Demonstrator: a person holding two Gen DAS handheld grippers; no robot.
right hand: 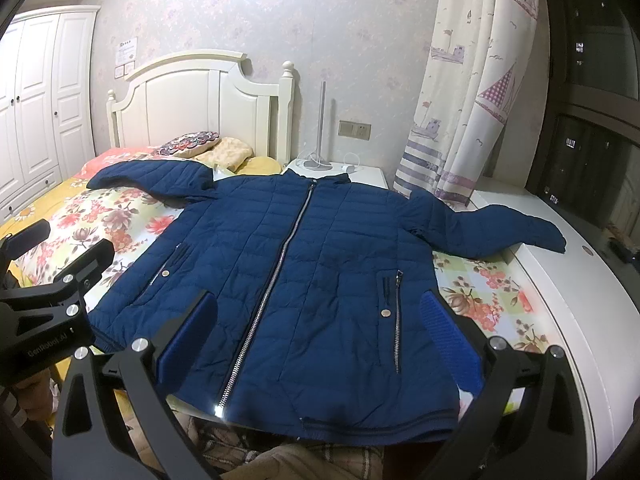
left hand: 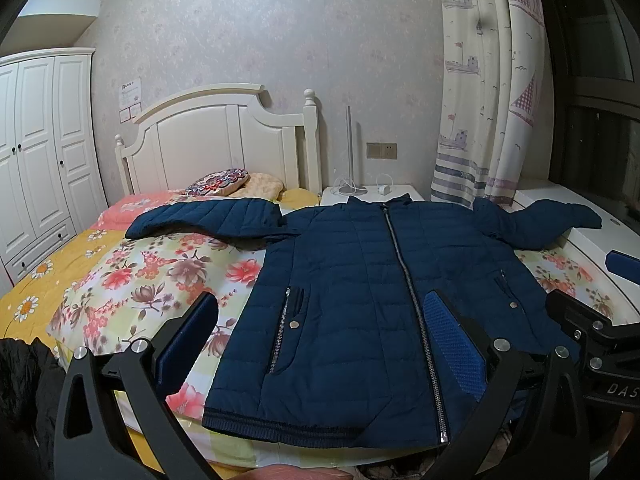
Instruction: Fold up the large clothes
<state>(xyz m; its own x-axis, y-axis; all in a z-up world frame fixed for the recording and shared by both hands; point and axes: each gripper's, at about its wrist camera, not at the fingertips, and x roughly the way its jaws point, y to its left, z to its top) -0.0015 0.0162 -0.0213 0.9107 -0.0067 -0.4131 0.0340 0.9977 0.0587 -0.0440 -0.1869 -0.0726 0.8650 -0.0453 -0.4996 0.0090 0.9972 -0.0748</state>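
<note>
A navy quilted puffer jacket (left hand: 360, 280) lies flat, front up and zipped, on the floral bedspread, both sleeves spread out sideways. It also shows in the right wrist view (right hand: 320, 260). My left gripper (left hand: 320, 328) is open and empty, held above the jacket's lower left part near the hem. My right gripper (right hand: 320, 328) is open and empty above the jacket's lower middle. The right gripper's body shows at the right edge of the left wrist view (left hand: 592, 332); the left gripper's body shows at the left of the right wrist view (right hand: 52, 300).
The floral bedspread (left hand: 152, 280) covers a bed with a white headboard (left hand: 216, 136) and pillows (left hand: 232, 184). A white nightstand (left hand: 372, 194) with a lamp stands behind. A white ledge (right hand: 560, 280) runs along the right. A curtain (left hand: 488, 100) hangs at the right. A dark garment (left hand: 24, 380) lies at lower left.
</note>
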